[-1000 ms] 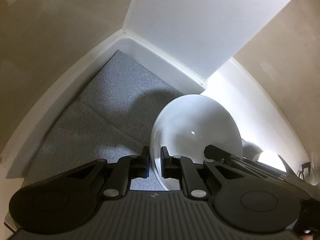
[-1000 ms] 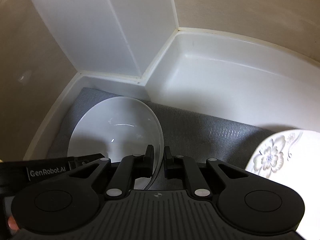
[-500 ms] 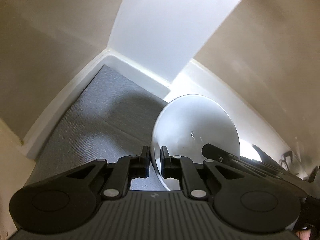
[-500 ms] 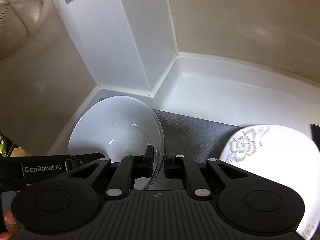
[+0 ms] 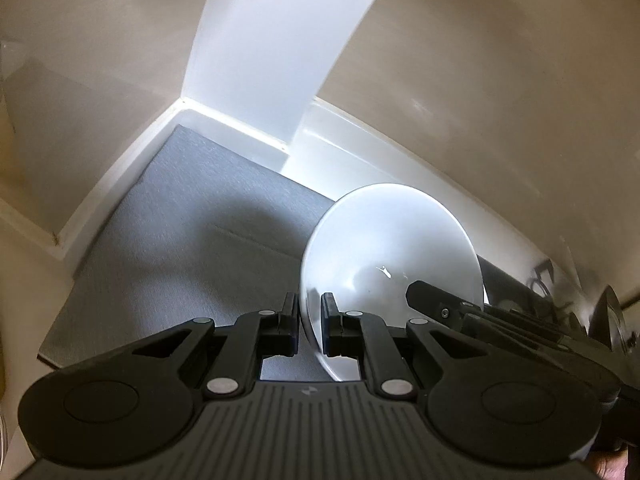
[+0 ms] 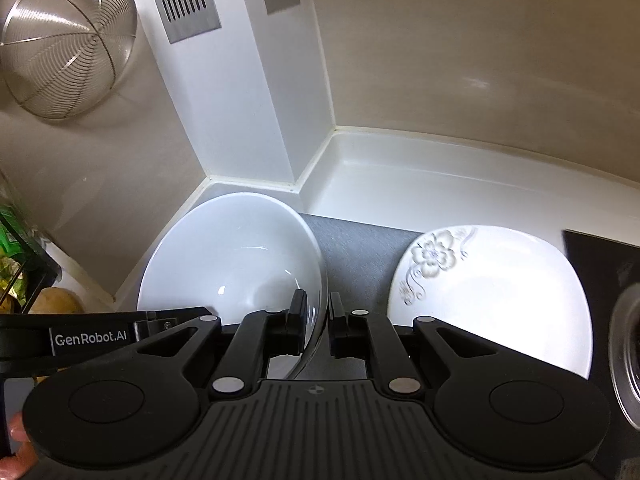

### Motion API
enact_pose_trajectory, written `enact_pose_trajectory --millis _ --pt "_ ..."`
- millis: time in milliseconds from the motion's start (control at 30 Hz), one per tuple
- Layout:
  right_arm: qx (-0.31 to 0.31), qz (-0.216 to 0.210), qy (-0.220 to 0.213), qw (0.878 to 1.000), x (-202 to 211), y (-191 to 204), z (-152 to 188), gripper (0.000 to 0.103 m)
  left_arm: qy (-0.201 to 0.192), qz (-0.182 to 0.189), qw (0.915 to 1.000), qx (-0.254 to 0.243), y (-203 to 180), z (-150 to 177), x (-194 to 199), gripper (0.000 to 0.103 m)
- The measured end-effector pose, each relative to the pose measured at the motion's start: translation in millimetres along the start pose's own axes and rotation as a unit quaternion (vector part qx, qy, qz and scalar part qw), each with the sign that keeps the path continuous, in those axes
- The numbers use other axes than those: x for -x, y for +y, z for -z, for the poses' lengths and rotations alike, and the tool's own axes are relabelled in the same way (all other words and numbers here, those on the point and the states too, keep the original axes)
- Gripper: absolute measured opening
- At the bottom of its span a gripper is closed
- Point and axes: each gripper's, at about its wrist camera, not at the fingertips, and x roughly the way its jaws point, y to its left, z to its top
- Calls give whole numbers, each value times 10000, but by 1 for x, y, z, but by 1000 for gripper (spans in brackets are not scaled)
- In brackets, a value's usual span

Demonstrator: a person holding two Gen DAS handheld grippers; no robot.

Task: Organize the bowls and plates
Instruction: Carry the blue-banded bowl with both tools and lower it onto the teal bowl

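A plain white bowl (image 5: 390,248) is held by both grippers at opposite rims, above a grey mat (image 5: 172,240). My left gripper (image 5: 310,320) is shut on the bowl's left rim. My right gripper (image 6: 318,314) is shut on the right rim of the same bowl (image 6: 232,256). A white plate with a grey flower pattern (image 6: 488,292) lies on the mat (image 6: 356,252) to the right of the bowl. The other gripper's black body crosses each view beside the bowl.
White counter upstand and beige tiled walls close the corner behind. A white pillar with metal vents (image 6: 180,4) stands at the corner. A wire strainer (image 6: 64,36) hangs upper left. A dark hob and a metal pot (image 6: 628,352) sit at the right edge.
Both grippers have lifted and pulled back with the bowl. The corner looks farther away; the flowered plate, vents and strainer have come into the right view.
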Motion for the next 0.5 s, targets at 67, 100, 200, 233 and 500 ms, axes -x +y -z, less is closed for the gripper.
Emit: enact_pose_trajectory --millis 67,100,200,233,500 --pt "-22 10 -12 10000 9 0 6 11 55 55 10000 -35 -1 7 5 11" --pt "-54 8 -21 10000 13 0 9 11 83 76 9999 -50 -2 10 7 11" --pt "-119 23 -24 9999 22 0 19 11 151 79 9998 -129 -5 21 11 11" --pt "-124 32 -22 9999 25 0 22 11 172 76 9997 -158 -5 25 13 11" --pt "-168 105 6 9998 45 -2 47 11 292 99 9990 -337 -8 47 22 11"
